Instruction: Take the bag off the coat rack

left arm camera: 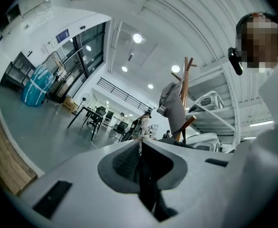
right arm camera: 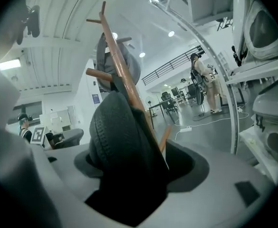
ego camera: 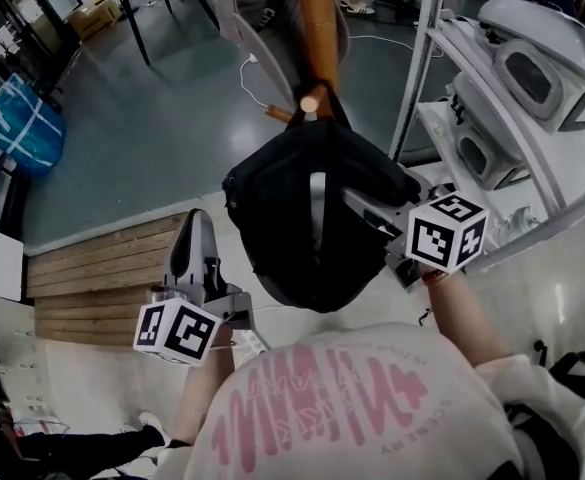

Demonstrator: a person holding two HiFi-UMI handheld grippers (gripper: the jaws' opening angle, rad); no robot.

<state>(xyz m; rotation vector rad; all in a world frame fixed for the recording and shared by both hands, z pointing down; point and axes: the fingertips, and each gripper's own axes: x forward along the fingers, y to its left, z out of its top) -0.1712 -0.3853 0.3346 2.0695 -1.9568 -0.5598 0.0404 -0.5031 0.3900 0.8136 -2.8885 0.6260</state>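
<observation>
The right tool (ego camera: 374,214) is being closed around the black backpack (ego camera: 282,228) hung on the coat rack (ego camera: 319,28); the left tool (ego camera: 194,234) is clenched, empty.

The bag (ego camera: 312,218) hides the coat rack's (ego camera: 319,28) base; its top is cropped.

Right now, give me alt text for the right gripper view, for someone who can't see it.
A black bag sits between the jaws of the right gripper, which are closing around it. Behind the bag a wooden coat rack rises, with a grey garment on its upper pegs; white shelving stands at the right.
</observation>
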